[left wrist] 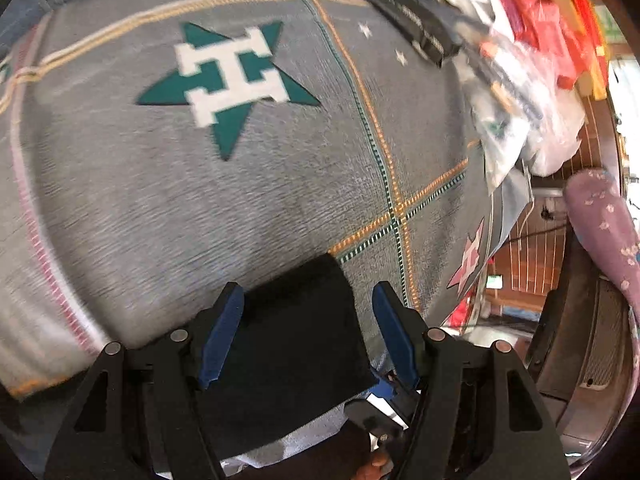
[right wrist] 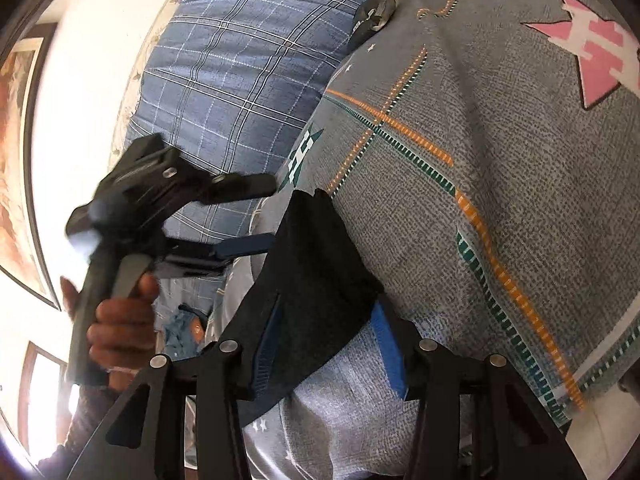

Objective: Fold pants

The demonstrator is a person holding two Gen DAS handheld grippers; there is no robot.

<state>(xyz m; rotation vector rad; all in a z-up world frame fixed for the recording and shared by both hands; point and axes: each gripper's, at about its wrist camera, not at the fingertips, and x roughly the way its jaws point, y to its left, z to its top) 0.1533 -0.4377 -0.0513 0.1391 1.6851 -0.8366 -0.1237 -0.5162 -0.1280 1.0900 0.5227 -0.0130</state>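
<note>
The black pants [left wrist: 296,344] lie on a gray blanket [left wrist: 208,200] that covers the bed. The blanket is the big thing here, so each place is told from it.

In the left view, the left gripper [left wrist: 308,336] hangs just above the blanket. Its two blue fingers [left wrist: 222,340] are spread wide apart. The pants sit between them, but the fingers do not pinch the cloth. It is let go. A green star [left wrist: 228,80] with a white letter is on the blanket, far past the pants. Orange and green lines [left wrist: 396,216] cross on the blanket just beyond the pants. A black flat thing [left wrist: 408,20] lies on the far part of the blanket. A pile of bags [left wrist: 532,64] in white and red sits at the blanket's far right edge.

In the right view, the right gripper [right wrist: 328,344] is also wide and lets go. A peak of the pants [right wrist: 316,264] stands up between its blue fingers [right wrist: 388,348]. It covers part of the left finger. A pink star [right wrist: 588,48] is on the blanket, far off to the right. A blue checked pillow [right wrist: 232,80] lies beside the blanket's left edge. The left gripper [right wrist: 256,216] shows here too, in front of the pillow, held by a hand [right wrist: 120,320].
</note>
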